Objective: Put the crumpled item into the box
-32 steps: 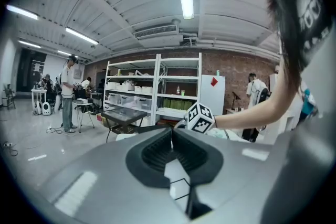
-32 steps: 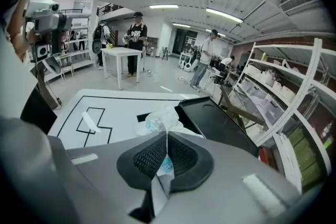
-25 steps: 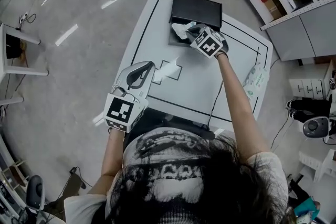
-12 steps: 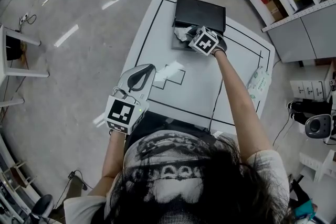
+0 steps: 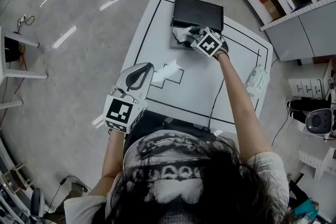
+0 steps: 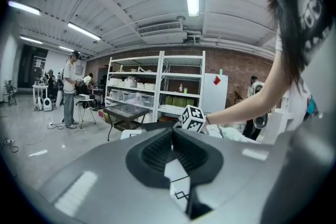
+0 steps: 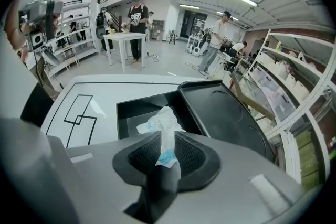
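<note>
Crumpled item [image 7: 161, 124], white with a blue patch, is pinched between the jaws of the right gripper [image 7: 160, 145], over the open black box [image 7: 131, 115] on the table [image 5: 210, 86]. It is judged light, soft and easily deformed, and the present hold at its bunched end appears adequate. Left gripper [image 6: 172, 140]: jaws together, empty, off the table's near edge.

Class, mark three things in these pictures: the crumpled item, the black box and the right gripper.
crumpled item [image 7: 163, 122]: right gripper view, on its white middle fold.
black box [image 7: 131, 115]: right gripper view, on the bare inner floor.
right gripper [image 7: 167, 144]: right gripper view, between its fingertips, which clamp the crumpled item.
</note>
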A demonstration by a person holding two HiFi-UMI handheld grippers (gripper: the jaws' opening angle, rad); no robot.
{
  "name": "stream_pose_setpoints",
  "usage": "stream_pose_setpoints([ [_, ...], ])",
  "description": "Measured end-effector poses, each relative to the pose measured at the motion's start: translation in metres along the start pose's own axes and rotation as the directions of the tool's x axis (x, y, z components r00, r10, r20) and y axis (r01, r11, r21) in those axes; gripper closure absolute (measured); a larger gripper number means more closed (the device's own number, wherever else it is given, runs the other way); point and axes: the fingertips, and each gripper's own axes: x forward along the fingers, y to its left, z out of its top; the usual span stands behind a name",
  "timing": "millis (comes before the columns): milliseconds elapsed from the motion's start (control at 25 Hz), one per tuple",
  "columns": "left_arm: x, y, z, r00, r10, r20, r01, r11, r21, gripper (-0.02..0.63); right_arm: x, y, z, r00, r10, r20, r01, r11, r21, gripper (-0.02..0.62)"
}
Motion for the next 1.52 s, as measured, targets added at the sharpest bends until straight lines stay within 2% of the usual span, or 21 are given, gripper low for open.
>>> stream_pose_setpoints([
  [160, 0.0, -0.007, 0.0, 1.0, 0.002, 0.005, -0.002, 1.0, -0.002, 0.606, -0.031, 0.001, 0.009, 0.996, -0.037, 0.086, 0.033, 0.999, 0.043, 0.515],
  [320, 0.001, -0.016, 0.001, 1.0, -0.002, 0.008, 0.002, 1.0, 0.0, 0.606, -0.068, 0.007, 0.021, 0.98, -0.075, 0.187, 0.059, 0.994, 0.09, 0.517],
  [720, 0.005, -0.053, 0.011, 1.0, -0.02, 0.017, 0.02, 1.0, 0.017, 0.606, -0.164, 0.048, 0.033, 0.9, -0.156, 0.406, 0.073, 0.975, 0.212, 0.526],
  [1120, 0.003, -0.109, 0.018, 1.0, -0.011, 0.028, 0.01, 0.999, 0.03, 0.606, -0.24, 0.104, 0.001, 0.831, -0.203, 0.517, 0.059, 0.958, 0.281, 0.54],
  [1520, -0.013, -0.193, 0.018, 0.999, 0.003, 0.05, -0.004, 0.999, 0.035, 0.606, -0.295, 0.158, -0.056, 0.795, -0.215, 0.568, 0.02, 0.944, 0.328, 0.557],
])
